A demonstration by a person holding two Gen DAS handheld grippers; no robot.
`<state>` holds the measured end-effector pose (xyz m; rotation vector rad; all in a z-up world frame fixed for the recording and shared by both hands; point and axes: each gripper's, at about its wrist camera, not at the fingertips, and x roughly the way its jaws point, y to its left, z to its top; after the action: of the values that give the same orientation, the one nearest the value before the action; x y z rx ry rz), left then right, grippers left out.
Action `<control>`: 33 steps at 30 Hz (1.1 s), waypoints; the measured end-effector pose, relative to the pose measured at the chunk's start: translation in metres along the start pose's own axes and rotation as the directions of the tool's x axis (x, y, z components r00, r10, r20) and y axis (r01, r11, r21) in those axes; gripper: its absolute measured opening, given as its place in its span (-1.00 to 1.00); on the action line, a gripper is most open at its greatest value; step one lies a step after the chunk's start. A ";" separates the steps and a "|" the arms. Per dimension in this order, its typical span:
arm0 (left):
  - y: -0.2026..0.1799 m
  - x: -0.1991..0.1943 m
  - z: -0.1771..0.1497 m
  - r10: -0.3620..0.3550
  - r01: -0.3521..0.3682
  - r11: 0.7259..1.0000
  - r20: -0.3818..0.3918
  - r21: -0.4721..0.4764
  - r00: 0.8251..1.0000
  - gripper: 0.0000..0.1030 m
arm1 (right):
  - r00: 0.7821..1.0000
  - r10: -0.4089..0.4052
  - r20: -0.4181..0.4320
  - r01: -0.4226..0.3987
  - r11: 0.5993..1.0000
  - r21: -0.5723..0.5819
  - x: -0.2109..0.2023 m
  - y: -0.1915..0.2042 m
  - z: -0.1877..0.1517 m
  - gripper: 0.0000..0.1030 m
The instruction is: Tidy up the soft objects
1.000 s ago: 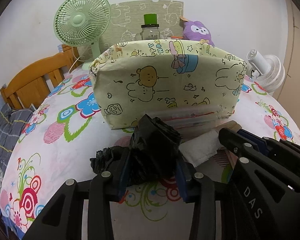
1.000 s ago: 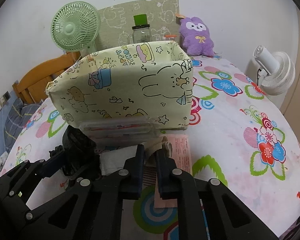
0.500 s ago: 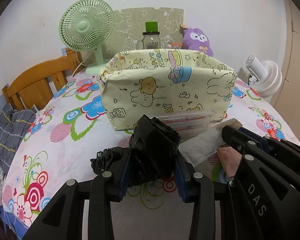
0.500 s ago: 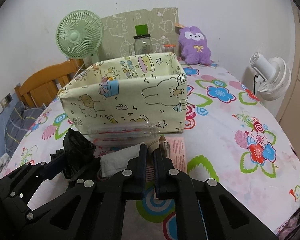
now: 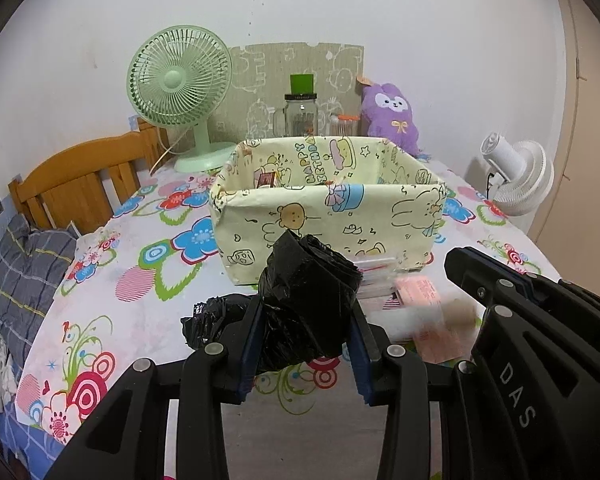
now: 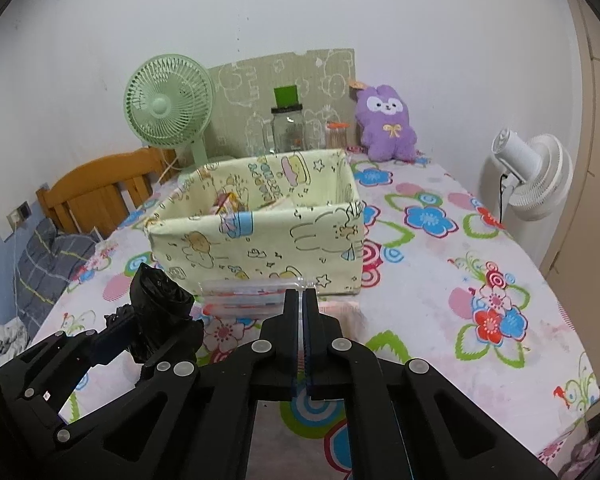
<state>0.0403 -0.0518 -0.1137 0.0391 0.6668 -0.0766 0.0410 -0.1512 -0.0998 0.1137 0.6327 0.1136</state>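
Left gripper (image 5: 306,344) grips my black bag (image 5: 308,304), right gripper (image 6: 302,320) clenched empty; I should lift clear over the bin (image 5: 328,216) rim before releasing.

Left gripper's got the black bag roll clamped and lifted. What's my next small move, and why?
Probably carry the left gripper forward over the fabric bin before opening. The black bag roll sits short of the bin's near wall, and the bin's top is open. The right gripper looks shut on nothing.

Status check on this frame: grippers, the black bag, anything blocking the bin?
Left gripper shut on black plastic bag, held up. Right gripper shut, empty. Fabric bin just ahead; clear packet and pink papers lie before it.
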 end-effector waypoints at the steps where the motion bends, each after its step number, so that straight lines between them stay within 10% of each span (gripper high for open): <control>1: 0.000 -0.001 0.000 0.000 0.000 1.000 0.000 -0.001 1.000 -0.24 | 1.000 0.000 0.003 0.000 1.000 0.000 -0.001 0.000 0.000 -0.91; 13: -0.001 0.010 -0.014 -0.007 0.007 1.000 -0.040 0.007 0.999 -0.24 | 0.997 0.022 -0.072 -0.024 0.999 -0.026 0.011 0.002 -0.011 -0.82; 19: -0.005 0.015 -0.021 -0.020 0.021 1.000 -0.053 0.015 0.998 -0.23 | 0.996 0.009 -0.084 -0.011 1.000 -0.024 0.016 -0.001 -0.018 0.16; 33: -0.007 0.033 -0.030 -0.007 0.009 1.000 -0.118 0.017 0.993 -0.24 | 0.984 -0.003 -0.176 -0.001 1.000 -0.024 0.043 -0.013 -0.030 0.17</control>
<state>0.0470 -0.0585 -0.1577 0.0584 0.7840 -0.0883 0.0580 -0.1560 -0.1507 0.0807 0.8078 0.1316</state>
